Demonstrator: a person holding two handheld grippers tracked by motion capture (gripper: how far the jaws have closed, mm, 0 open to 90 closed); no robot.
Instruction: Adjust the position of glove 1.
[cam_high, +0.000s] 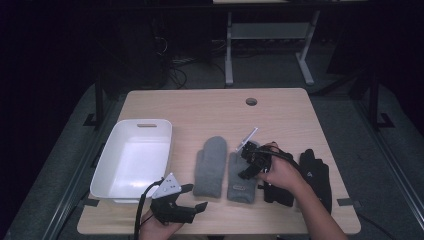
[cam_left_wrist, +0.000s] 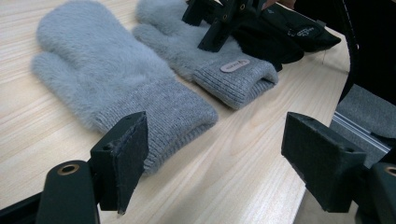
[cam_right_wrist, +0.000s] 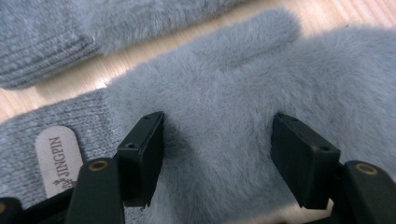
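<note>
Two grey fuzzy mittens lie side by side mid-table, the left mitten (cam_high: 210, 165) (cam_left_wrist: 116, 79) and the right mitten (cam_high: 241, 184) (cam_left_wrist: 210, 51) (cam_right_wrist: 224, 107), which has a "JINGPIN" label (cam_right_wrist: 58, 158) on its cuff. My right gripper (cam_high: 245, 164) (cam_right_wrist: 222, 156) (cam_left_wrist: 224, 18) stands open, its jaws down on the right mitten's fuzzy body and straddling a patch of it. Near the front edge, my left gripper (cam_high: 196, 196) (cam_left_wrist: 219, 163) is open and holds nothing; it points at the left mitten's cuff from a short way off.
A white plastic bin (cam_high: 112, 150) sits at the table's left. Black gloves (cam_high: 315, 172) (cam_left_wrist: 289, 37) lie right of the mittens, partly under the person's right hand. A cable hole (cam_high: 251, 101) is at the far edge. The table's front edge lies just behind the left gripper.
</note>
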